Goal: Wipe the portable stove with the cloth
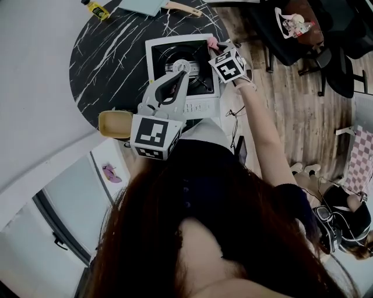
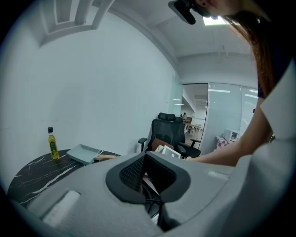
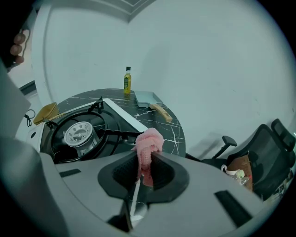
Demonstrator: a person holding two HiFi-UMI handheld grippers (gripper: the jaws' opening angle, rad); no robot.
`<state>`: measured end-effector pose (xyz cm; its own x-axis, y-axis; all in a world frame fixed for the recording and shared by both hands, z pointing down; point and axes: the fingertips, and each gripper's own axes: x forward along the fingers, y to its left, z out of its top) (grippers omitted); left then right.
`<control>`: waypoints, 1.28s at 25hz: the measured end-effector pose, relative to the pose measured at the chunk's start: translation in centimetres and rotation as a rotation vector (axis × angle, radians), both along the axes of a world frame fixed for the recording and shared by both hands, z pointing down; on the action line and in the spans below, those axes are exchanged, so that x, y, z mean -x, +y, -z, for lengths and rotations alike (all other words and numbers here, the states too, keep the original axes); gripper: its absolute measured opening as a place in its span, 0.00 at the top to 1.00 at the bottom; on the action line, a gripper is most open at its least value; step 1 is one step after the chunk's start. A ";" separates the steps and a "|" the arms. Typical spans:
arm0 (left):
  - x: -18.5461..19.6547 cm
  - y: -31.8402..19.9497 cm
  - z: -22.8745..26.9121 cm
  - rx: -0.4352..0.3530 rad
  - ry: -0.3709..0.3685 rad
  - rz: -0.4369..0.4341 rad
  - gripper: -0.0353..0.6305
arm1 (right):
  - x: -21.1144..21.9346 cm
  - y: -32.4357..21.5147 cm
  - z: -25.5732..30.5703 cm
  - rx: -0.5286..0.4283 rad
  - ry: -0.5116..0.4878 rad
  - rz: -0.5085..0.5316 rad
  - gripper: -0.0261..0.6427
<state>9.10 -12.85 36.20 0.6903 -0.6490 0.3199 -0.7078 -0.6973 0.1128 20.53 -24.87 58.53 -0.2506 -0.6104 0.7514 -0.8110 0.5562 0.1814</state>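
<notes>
The portable stove (image 1: 156,51) is white with a black top and a round burner (image 3: 79,132), and it stands on the near side of the round black marble table (image 1: 111,52). A pink cloth (image 3: 149,140) is pinched in my right gripper (image 3: 147,155), which is shut on it. In the head view the cloth (image 1: 213,42) is at the stove's right rear corner. My left gripper (image 1: 182,70) hovers over the stove top, jaws shut with nothing in them. In its own view the left gripper (image 2: 145,157) points past the table toward the room.
A yellow oil bottle (image 1: 96,10) and a light blue tray (image 1: 143,6) with a wooden handle (image 3: 159,111) sit at the table's far side. A yellow dish (image 1: 113,123) lies near the front left edge. Black office chairs (image 1: 297,35) stand to the right on the wooden floor.
</notes>
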 end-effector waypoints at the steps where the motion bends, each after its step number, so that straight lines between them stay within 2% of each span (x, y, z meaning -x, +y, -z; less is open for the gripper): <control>1: 0.1 0.2 0.0 0.000 0.001 -0.001 0.93 | 0.0 0.2 0.0 0.001 -0.001 -0.006 0.88; 16: 1.6 2.0 -0.4 0.014 0.016 0.015 0.93 | 0.4 3.5 0.0 0.015 0.021 -0.011 0.88; 32: 2.6 4.7 -0.4 0.017 0.042 -0.014 0.93 | 0.8 7.7 0.2 0.022 0.045 -0.023 0.88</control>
